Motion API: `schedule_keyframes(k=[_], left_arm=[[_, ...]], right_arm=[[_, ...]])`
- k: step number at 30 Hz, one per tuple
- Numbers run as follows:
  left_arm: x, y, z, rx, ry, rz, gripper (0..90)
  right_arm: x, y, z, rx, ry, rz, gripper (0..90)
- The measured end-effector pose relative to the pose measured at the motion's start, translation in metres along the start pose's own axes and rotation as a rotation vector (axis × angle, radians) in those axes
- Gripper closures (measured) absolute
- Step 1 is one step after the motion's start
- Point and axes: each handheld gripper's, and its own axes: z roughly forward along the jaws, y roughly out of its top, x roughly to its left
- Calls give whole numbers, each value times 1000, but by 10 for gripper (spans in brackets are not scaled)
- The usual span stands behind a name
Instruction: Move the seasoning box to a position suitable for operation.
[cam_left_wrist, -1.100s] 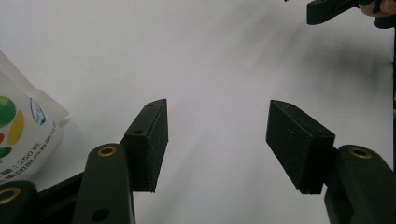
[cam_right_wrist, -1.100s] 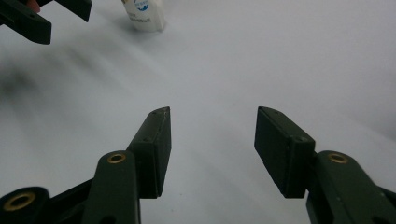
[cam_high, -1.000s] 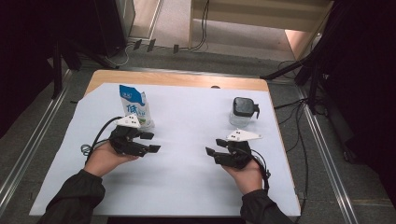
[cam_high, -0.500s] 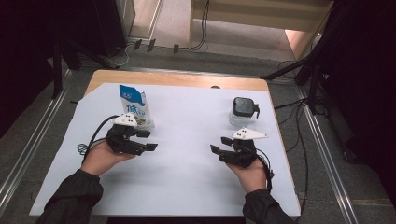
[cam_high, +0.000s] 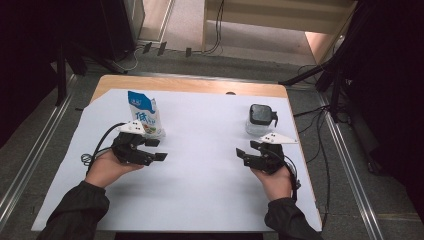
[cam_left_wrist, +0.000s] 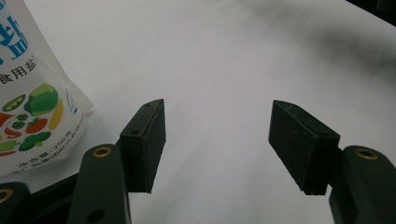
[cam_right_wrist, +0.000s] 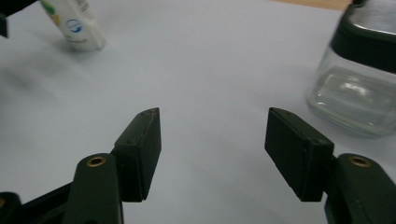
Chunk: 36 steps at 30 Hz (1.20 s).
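Observation:
A white and blue pouch (cam_high: 144, 115) printed with vegetables stands upright at the back left of the white sheet (cam_high: 205, 195). My left gripper (cam_high: 159, 150) rests just in front of it, open and empty, pointing right. In the left gripper view the pouch (cam_left_wrist: 32, 93) stands left of the left gripper (cam_left_wrist: 217, 140), apart from it. A glass jar (cam_high: 261, 120) with a black lid stands at the back right. My right gripper (cam_high: 242, 155) sits in front of it, pointing left; its jaws have just been opening, with nothing between them. In the right gripper view the jar (cam_right_wrist: 359, 84) is right of the right gripper (cam_right_wrist: 212, 140).
The sheet covers a wooden table (cam_high: 190, 85) whose far edge stays bare. Cables (cam_high: 320, 150) trail off the right side. Metal rails (cam_high: 345, 165) run along both sides on the floor. In the right gripper view the pouch's foot (cam_right_wrist: 74, 23) shows far off.
The right hand has slid a little to the right, and its jaws stand wider than before. The left hand, the pouch and the jar have kept their places.

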Motion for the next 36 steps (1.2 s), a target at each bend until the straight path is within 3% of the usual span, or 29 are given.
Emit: schedule_keyframes(k=[10, 14, 17, 18, 19, 22, 26, 28, 36], left_arm=[[-2, 0, 1, 2, 4, 14, 374], [-3, -1, 2, 7, -1, 12, 372], [-4, -1, 2, 14, 1, 15, 371], [-4, -2, 2, 14, -1, 16, 371], [-5, -2, 2, 14, -2, 16, 371], [-7, -3, 0, 9, 11, 18, 371], [-8, -5, -1, 6, 12, 20, 371], [-9, -7, -2, 9, 17, 18, 371], [-10, -12, -6, 11, 26, 11, 371]], right_arm=[[-24, 4, 3, -34, -70, 62, 331], [-32, 8, 11, -51, -110, 80, 269], [-40, 10, 18, -33, -156, 134, 149], [-40, 10, 18, -33, -156, 134, 149], [-44, 12, 22, -31, -188, 141, 150], [-51, 14, 28, -47, -190, 169, 150], [-57, 15, 36, -47, -222, 177, 149], [-61, 18, 44, -29, -267, 168, 126], [-68, 22, 59, -19, -306, 176, 94]])
